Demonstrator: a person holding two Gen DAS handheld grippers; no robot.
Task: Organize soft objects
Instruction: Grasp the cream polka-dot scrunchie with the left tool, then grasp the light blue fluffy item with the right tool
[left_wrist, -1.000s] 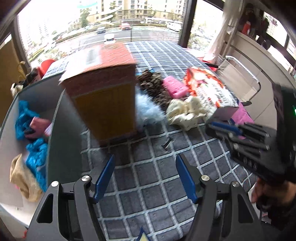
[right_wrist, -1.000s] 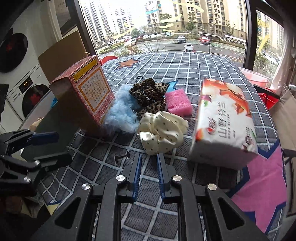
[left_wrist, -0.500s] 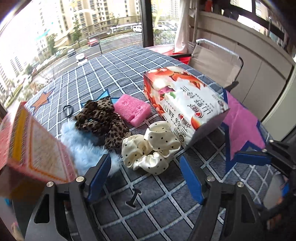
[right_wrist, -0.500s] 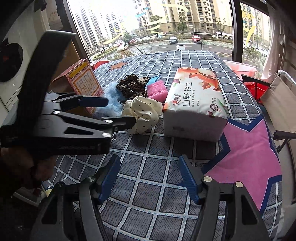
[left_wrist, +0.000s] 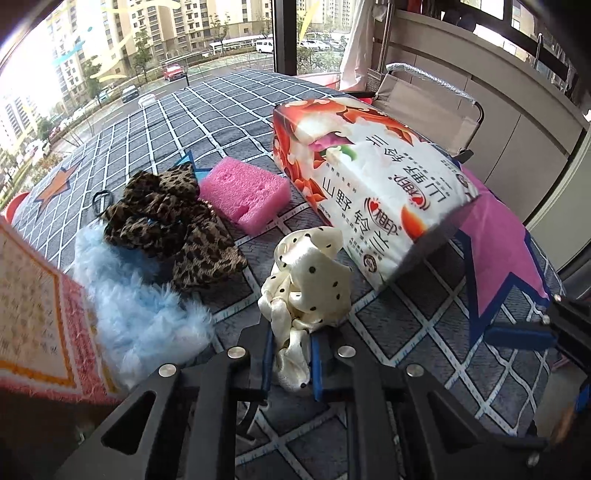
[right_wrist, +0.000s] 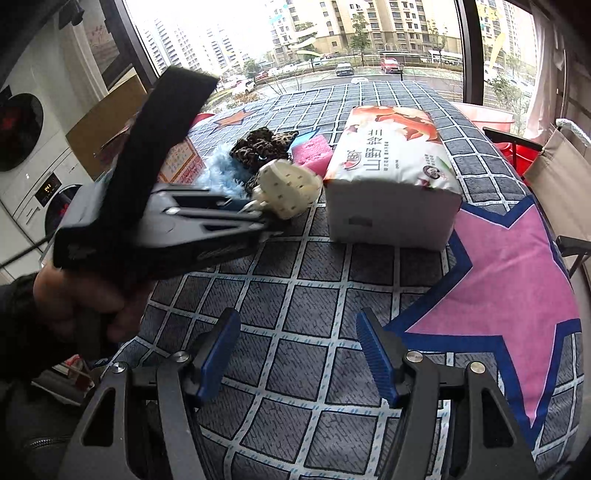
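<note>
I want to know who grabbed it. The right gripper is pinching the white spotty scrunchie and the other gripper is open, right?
Not quite: the left gripper is pinching the white spotty scrunchie, as the left wrist view shows. The right gripper is the open one, over the checked tablecloth.

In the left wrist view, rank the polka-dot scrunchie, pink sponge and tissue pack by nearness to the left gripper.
1. Polka-dot scrunchie: pinched in the left gripper.
2. Tissue pack: right; its near corner is just beyond the scrunchie.
3. Pink sponge: farther back, centre-left.

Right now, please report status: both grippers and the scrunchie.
Left gripper shut on cream scrunchie. Right gripper open, empty, over the cloth. Tissue pack close beside the scrunchie.
</note>
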